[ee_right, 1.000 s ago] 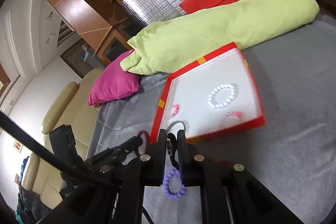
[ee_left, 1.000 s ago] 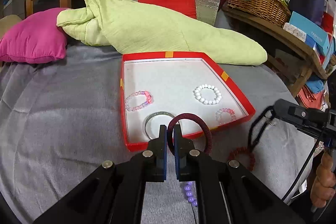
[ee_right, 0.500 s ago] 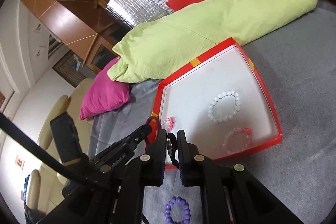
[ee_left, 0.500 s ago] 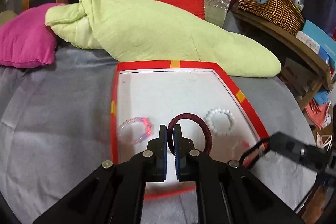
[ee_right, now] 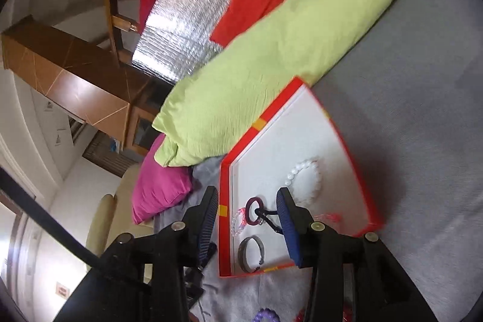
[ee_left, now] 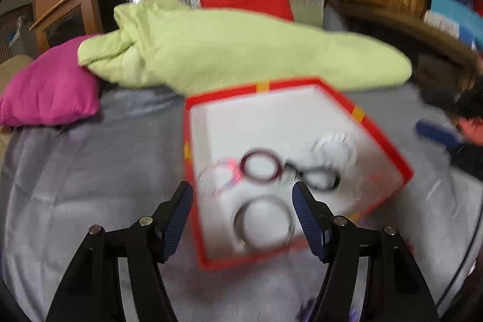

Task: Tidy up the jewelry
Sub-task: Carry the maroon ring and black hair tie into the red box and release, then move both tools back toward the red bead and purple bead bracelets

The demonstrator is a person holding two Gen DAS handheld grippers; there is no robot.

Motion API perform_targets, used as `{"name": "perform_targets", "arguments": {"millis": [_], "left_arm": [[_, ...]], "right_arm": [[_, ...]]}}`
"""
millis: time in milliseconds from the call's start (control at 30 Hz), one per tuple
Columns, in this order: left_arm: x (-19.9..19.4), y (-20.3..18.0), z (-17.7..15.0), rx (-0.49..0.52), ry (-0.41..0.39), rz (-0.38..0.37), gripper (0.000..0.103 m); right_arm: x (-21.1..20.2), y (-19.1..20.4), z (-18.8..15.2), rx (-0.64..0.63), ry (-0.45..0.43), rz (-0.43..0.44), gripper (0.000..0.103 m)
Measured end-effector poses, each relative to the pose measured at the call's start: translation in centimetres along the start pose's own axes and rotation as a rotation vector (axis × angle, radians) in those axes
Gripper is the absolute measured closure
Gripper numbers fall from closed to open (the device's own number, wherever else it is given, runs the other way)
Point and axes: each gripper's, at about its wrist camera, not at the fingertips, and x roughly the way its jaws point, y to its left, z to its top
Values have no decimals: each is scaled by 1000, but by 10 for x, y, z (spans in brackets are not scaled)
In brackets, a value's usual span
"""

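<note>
A shallow red cardboard tray (ee_right: 356, 168) with yellow tape marks has a white floor. In it lie a dark maroon ring-shaped band (ee_right: 253, 211), a black cord loop (ee_right: 269, 220), a white bead bracelet (ee_right: 302, 173) and a grey metal bangle (ee_right: 250, 252). The bedcover (ee_right: 422, 116) is grey, the long pillow (ee_right: 271, 56) lime green, the square cushion (ee_right: 161, 192) magenta.

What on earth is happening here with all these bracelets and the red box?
A person is sorting jewelry into a shallow red box on a grey cover, using two grabbing tools. The left hand-held gripper and right hand-held gripper are both open and hold nothing. Lying in the box are a dark red ring bracelet, a black cord, a white bead bracelet, a pink one and a metal bangle. A purple bracelet lies outside.
</note>
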Motion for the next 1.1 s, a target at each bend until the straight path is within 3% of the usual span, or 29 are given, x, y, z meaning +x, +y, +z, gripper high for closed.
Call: {"name": "perform_targets", "arguments": {"millis": [67, 167, 233, 567, 1100], "left_arm": [[-6, 2, -6, -28, 16, 5, 34], [-17, 7, -14, -81, 22, 7, 34], [-24, 7, -19, -94, 21, 16, 34], [-49, 9, -40, -93, 25, 94, 34], [-36, 14, -47, -59, 82, 124, 34]], "right_arm": [[-5, 3, -4, -31, 9, -59, 59], [-6, 10, -14, -136, 36, -227, 59], [-7, 13, -20, -185, 58, -268, 59], [-31, 29, -58, -386, 101, -365, 57], [6, 26, -75, -436, 222, -432, 57]]}}
